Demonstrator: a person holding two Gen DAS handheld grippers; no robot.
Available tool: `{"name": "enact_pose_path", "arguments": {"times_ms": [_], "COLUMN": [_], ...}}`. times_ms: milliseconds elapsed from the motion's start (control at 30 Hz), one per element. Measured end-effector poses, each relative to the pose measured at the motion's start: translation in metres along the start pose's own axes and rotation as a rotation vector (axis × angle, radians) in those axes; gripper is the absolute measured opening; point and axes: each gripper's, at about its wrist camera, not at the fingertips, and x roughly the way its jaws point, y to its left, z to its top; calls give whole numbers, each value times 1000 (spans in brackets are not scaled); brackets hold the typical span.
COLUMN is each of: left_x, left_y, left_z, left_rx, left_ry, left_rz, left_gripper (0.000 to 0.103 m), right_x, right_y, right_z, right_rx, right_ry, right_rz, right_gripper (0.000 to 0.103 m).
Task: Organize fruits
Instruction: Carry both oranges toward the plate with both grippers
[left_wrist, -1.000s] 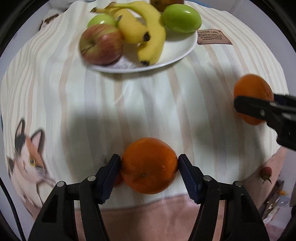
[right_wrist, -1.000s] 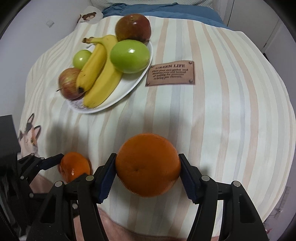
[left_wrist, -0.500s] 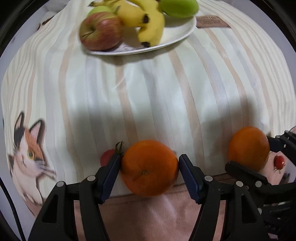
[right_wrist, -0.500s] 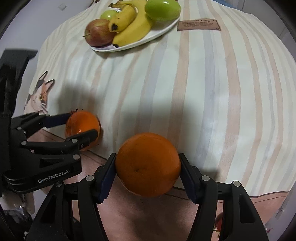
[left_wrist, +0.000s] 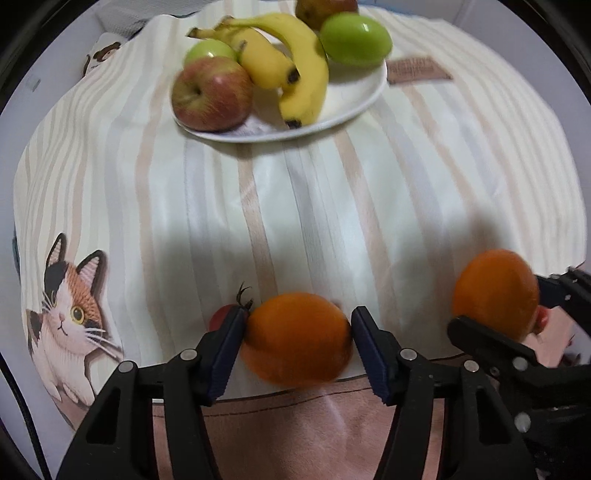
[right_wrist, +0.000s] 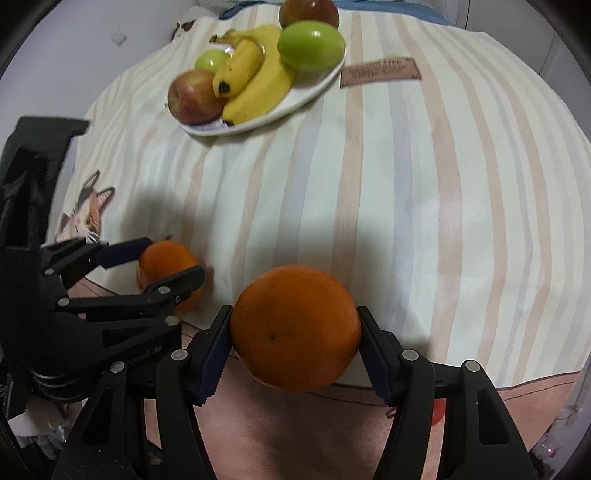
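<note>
A small orange (left_wrist: 295, 343) sits between the fingers of my left gripper (left_wrist: 299, 317) at the striped cloth's near edge. The jaws are closing and both pads touch it. Seen from the right wrist, that gripper (right_wrist: 171, 258) clamps the same orange (right_wrist: 162, 258) low on the left. My right gripper (right_wrist: 294, 314) is shut on a bigger orange (right_wrist: 295, 328), held just above the cloth edge. The left wrist view shows this orange (left_wrist: 495, 295) in the right gripper (left_wrist: 517, 306) at the right. A white plate (left_wrist: 354, 107) at the back holds bananas (left_wrist: 306, 74), a red apple (left_wrist: 210, 96) and green fruit (left_wrist: 354, 40).
A small red tomato (left_wrist: 221, 317) with a dark stem lies on the cloth just behind my left finger. Another red tomato (right_wrist: 436, 413) lies below the cloth edge. A brown label (right_wrist: 380, 70) sits right of the plate (right_wrist: 314, 92). A cat picture (left_wrist: 70, 314) marks the cloth's left corner.
My right gripper has carried its orange from the cloth's middle back to the near edge, close beside the left gripper. The small orange now looks blurred and tilted in the left jaws.
</note>
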Motion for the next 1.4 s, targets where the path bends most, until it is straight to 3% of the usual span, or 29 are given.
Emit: {"name": "enact_pose_path", "arguments": {"times_ms": [33,67,100,133,233,300,367,533,700,767,933,967,1000,1233,1300,1400], "left_x": [-5,-14,-20,-28,-31,-23,-7,23,29,31,39,39,42,12,0,-20], "left_y": [3,8,10,12,13,21,34,58,35,21,-5,-11,-23,-40,-64,-68], "left_z": [1,3,6,11,29,38,43,33,11,4,-16,-19,-17,-30,-36,-28], "left_rx": [-5,-12,-13,-6,39,2,-37,-106,-2,59,139,157,156,140,148,152], "left_ry": [-5,-17,-28,-32,-5,-3,66,183,217,238,274,256,186,102,72,48], "left_rz": [-12,-23,-27,-40,-89,-120,-187,-293,-262,-235,-169,-139,-104,-28,-17,-24], "left_gripper": [54,41,18,16,20,22,25,48,72,76,77,72,64,63,63,63], "right_x": [-4,-6,-10,-15,-25,-24,-17,-4,4,5,0,-1,-2,-5,-7,-11], "right_y": [0,-1,-1,-1,3,6,4,-2,-13,-15,-20,-21,-23,-27,-25,-23], "right_z": [3,4,8,11,27,38,43,43,35,31,19,17,15,3,1,2], "right_rx": [2,4,5,4,0,2,28,70,109,115,128,130,134,145,137,137], "right_ry": [-10,-17,-26,-38,-61,-63,-49,-27,-11,-10,-14,-15,-15,-24,-31,-46], "right_rz": [6,10,14,19,25,17,29,48,59,58,49,48,47,38,33,44], "right_gripper": [67,67,67,67,67,67,67,67,67,67,67,67,67,67,67,67]}}
